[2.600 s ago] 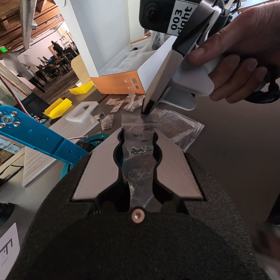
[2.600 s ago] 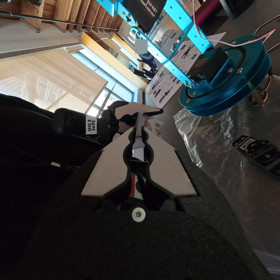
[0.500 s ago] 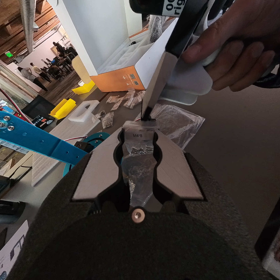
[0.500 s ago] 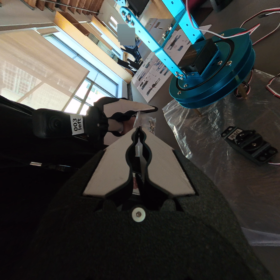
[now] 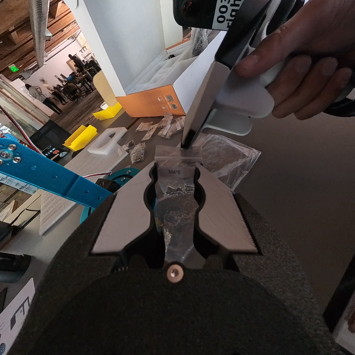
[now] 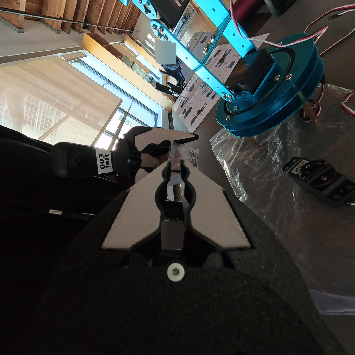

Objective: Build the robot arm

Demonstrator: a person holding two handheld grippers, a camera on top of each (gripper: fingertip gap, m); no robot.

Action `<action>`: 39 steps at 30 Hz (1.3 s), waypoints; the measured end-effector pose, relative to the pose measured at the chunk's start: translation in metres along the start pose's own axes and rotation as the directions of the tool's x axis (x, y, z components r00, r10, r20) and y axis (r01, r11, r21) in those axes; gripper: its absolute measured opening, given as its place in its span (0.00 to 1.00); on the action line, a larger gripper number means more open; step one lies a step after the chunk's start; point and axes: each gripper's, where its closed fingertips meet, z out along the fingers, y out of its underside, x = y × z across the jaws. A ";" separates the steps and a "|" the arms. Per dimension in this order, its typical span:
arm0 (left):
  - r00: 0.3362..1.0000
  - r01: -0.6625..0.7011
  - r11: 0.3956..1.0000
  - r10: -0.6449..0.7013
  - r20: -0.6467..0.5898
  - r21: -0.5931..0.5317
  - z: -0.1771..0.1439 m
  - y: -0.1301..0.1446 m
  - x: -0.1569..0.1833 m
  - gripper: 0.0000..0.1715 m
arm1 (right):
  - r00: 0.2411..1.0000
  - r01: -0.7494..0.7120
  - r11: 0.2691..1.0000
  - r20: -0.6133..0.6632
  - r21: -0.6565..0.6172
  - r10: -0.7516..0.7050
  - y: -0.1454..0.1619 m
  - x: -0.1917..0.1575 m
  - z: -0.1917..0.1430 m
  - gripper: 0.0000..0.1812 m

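The left tool (image 5: 175, 169) is closed on a small clear zip bag (image 5: 177, 192) with a white label strip and a cluster of tiny screws inside, held upright above the dark tabletop (image 5: 297, 192). The right tool (image 5: 187, 145), in a hand (image 5: 299, 73), pinches the bag's zip strip from above. Against 0.5 s ago, the right tool leans flatter and its lower grey finger shows.
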 end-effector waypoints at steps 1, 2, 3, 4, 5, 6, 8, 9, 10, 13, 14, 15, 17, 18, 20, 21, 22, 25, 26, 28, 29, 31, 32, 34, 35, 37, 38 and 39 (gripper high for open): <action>1.000 -0.002 1.000 0.002 0.000 -0.001 0.000 0.000 0.000 0.20 | 1.000 0.001 1.000 -0.004 -0.005 -0.001 0.001 0.000 0.000 0.06; 1.000 -0.005 1.000 0.005 0.000 -0.001 0.000 0.000 0.000 0.20 | 1.000 0.003 1.000 -0.008 -0.011 -0.003 0.002 0.000 0.001 0.06; 1.000 -0.007 1.000 0.007 0.000 -0.002 0.000 0.000 0.001 0.20 | 1.000 0.005 1.000 -0.008 -0.015 -0.006 0.002 0.000 0.002 0.07; 1.000 -0.009 1.000 0.009 0.000 -0.005 0.001 0.001 0.001 0.20 | 1.000 0.006 1.000 -0.005 -0.017 -0.006 0.003 -0.001 0.002 0.07; 1.000 -0.009 1.000 0.009 0.000 -0.006 0.001 0.001 0.001 0.20 | 1.000 0.008 1.000 -0.004 -0.018 -0.008 0.002 -0.002 0.002 0.08; 1.000 -0.008 1.000 0.008 0.000 -0.007 0.001 0.002 0.001 0.20 | 1.000 0.011 1.000 -0.006 -0.019 -0.011 0.002 -0.003 0.002 0.08; 1.000 -0.006 1.000 0.006 0.002 -0.010 0.001 0.003 0.001 0.20 | 1.000 0.018 1.000 -0.001 -0.025 -0.018 0.002 -0.005 0.003 0.09; 1.000 -0.006 1.000 0.006 0.002 -0.010 0.001 0.002 0.001 0.20 | 1.000 0.021 0.999 -0.002 -0.030 -0.021 0.003 -0.005 0.003 0.09; 1.000 -0.006 1.000 0.006 0.004 -0.008 0.001 0.002 0.000 0.20 | 1.000 0.023 0.999 -0.009 -0.036 -0.023 0.004 -0.005 0.004 0.09; 1.000 -0.007 1.000 0.007 0.004 -0.003 0.001 0.000 0.000 0.20 | 1.000 0.024 0.999 -0.012 -0.043 -0.024 0.005 -0.004 0.005 0.09; 1.000 -0.010 1.000 0.010 0.005 -0.003 0.001 0.000 0.000 0.20 | 1.000 0.018 0.999 -0.001 -0.033 -0.018 0.004 -0.005 0.005 0.09; 1.000 -0.011 1.000 0.011 0.005 -0.001 0.001 0.000 0.000 0.20 | 1.000 0.013 1.000 0.007 -0.022 -0.013 0.002 -0.006 0.004 0.09; 1.000 -0.010 1.000 0.010 0.004 0.001 0.001 0.000 0.000 0.20 | 1.000 0.011 1.000 -0.007 -0.003 -0.011 -0.002 -0.003 0.000 0.09; 1.000 -0.011 1.000 0.011 0.004 0.001 0.001 0.000 0.000 0.20 | 1.000 0.012 1.000 -0.018 0.003 -0.012 -0.003 -0.002 -0.001 0.09; 1.000 -0.011 1.000 0.011 0.002 0.003 0.000 0.000 0.001 0.20 | 1.000 0.016 1.000 -0.026 -0.004 -0.016 -0.002 -0.001 -0.001 0.09; 1.000 -0.011 1.000 0.011 0.000 0.002 0.001 0.000 0.002 0.20 | 1.000 0.017 1.000 -0.025 -0.011 -0.017 -0.001 -0.001 0.000 0.09; 1.000 -0.013 1.000 0.013 -0.001 -0.001 0.001 0.001 0.002 0.20 | 1.000 0.018 1.000 -0.024 -0.017 -0.018 0.000 -0.002 0.002 0.10; 1.000 -0.018 1.000 0.018 0.002 -0.006 0.001 0.002 0.002 0.20 | 0.999 0.022 0.999 -0.033 -0.025 -0.023 0.001 -0.001 0.004 0.10; 1.000 -0.016 1.000 0.016 0.003 -0.006 0.001 0.002 0.002 0.20 | 0.999 0.022 1.000 -0.029 -0.021 -0.022 0.000 -0.001 0.004 0.10; 1.000 -0.011 1.000 0.011 0.003 -0.004 0.001 0.001 0.001 0.20 | 0.999 0.019 1.000 -0.028 -0.017 -0.019 -0.001 -0.001 0.005 0.10; 1.000 -0.012 1.000 0.012 0.004 -0.004 0.001 0.001 0.001 0.20 | 0.999 0.020 1.000 -0.034 -0.019 -0.021 -0.001 0.000 0.005 0.10; 1.000 -0.017 1.000 0.017 0.006 -0.007 0.001 0.002 0.000 0.20 | 0.999 0.023 1.000 -0.044 -0.021 -0.024 -0.001 0.001 0.006 0.10; 1.000 -0.020 1.000 0.020 0.007 -0.010 0.001 0.003 0.000 0.20 | 0.998 0.024 0.999 -0.050 -0.023 -0.025 0.000 0.002 0.005 0.10; 1.000 -0.018 1.000 0.018 0.007 -0.010 0.001 0.004 0.000 0.20 | 0.997 0.030 0.999 -0.073 -0.032 -0.032 0.000 0.005 0.005 0.10; 1.000 -0.015 1.000 0.015 0.005 -0.011 0.001 0.004 0.000 0.20 | 0.996 0.033 0.999 -0.078 -0.037 -0.036 0.001 0.006 0.005 0.10; 1.000 -0.015 1.000 0.015 0.006 -0.012 0.001 0.004 0.001 0.20 | 0.995 0.038 0.998 -0.087 -0.040 -0.041 0.001 0.006 0.004 0.09; 1.000 -0.016 1.000 0.016 0.005 -0.012 0.000 0.004 0.001 0.20 | 0.995 0.039 0.998 -0.088 -0.042 -0.043 0.002 0.006 0.004 0.09; 1.000 -0.016 1.000 0.016 0.004 -0.012 0.000 0.004 0.002 0.20 | 0.995 0.039 0.998 -0.085 -0.044 -0.042 0.002 0.005 0.004 0.09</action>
